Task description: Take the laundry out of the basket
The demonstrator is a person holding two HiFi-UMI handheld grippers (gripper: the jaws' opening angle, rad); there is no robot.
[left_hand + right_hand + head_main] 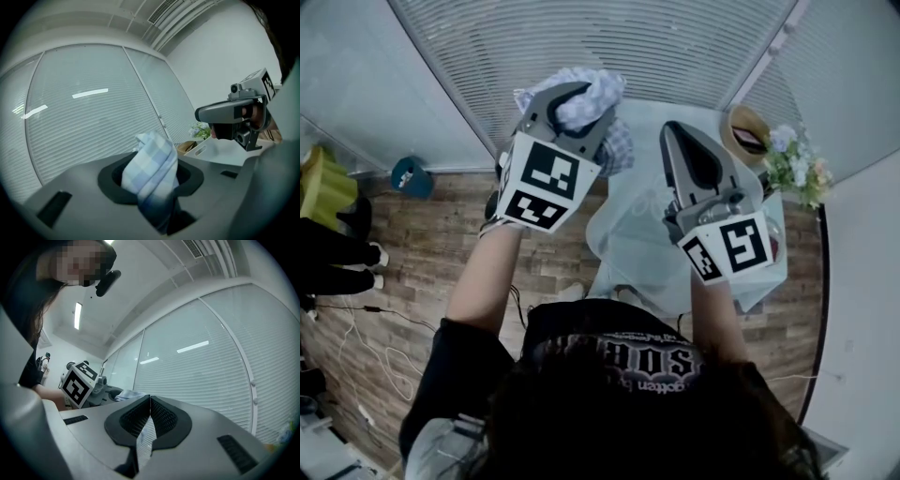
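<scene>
**Checked cloth out of basket, held in left gripper**

1. Far left, head view: a yellow-green object (323, 187) and a pair of shoes (373, 267) at the frame edge. A blue item (412, 176) stands on the wood floor (422, 262) near the blinds (609, 42). Cables (356, 342) lie loose on the floor.

2. Left gripper (586, 101): raised in front of the blinds, jaws clamped on a blue-and-white checked cloth (152, 168). The left gripper view shows the cloth bunched between the pads, its folded top standing up past the jaw tips. In the head view part of it hangs below the jaws. The cloth is clear of the basket, up and to its left.

3. Basket (208, 151): white, with a slot handle in its wall, on a table below the right gripper. Contents cannot be made out.

4. Right gripper (673, 131): held over the basket area, beside the left gripper but apart from it. The right gripper view shows its jaws pressed together at the tips. Only the blinds appear through the narrow gap lower down.

5. Far right, head view: a round wicker item (748, 131) and a bunch of flowers (797, 164) on the table's far corner.
</scene>
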